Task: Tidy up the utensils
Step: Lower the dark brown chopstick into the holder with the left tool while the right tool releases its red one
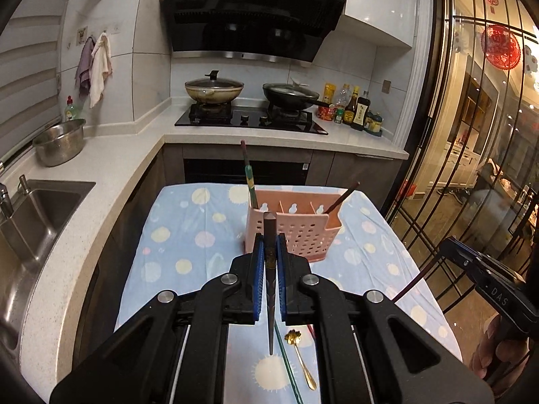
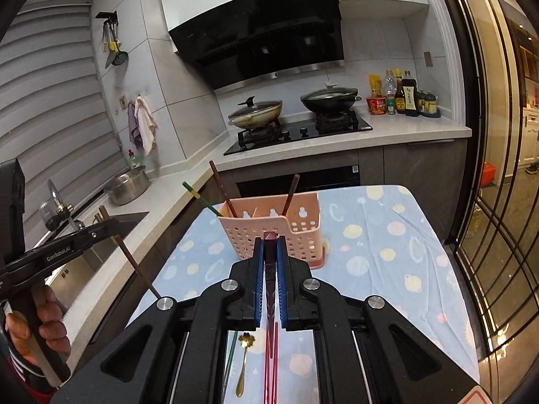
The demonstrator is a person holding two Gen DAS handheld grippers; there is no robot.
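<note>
A pink perforated utensil holder [image 1: 293, 232] stands on the blue dotted tablecloth [image 1: 188, 235]; it also shows in the right wrist view [image 2: 273, 232]. Chopsticks lean in it. My left gripper [image 1: 270, 245] is shut on a dark brown chopstick [image 1: 270, 269], just short of the holder. My right gripper [image 2: 269, 252] is shut on a dark reddish chopstick [image 2: 270, 279], also near the holder. A gold spoon [image 1: 299, 357] and a green chopstick [image 1: 286, 363] lie on the cloth below; the spoon [image 2: 243, 363] and red chopsticks [image 2: 271, 367] show in the right wrist view.
A counter with a sink [image 1: 33, 215] and a steel bowl [image 1: 60, 141] runs along the left. A stove with two lidded pans [image 1: 249, 94] and sauce bottles [image 1: 353, 107] sit behind. A glass door [image 1: 471, 134] stands on the right.
</note>
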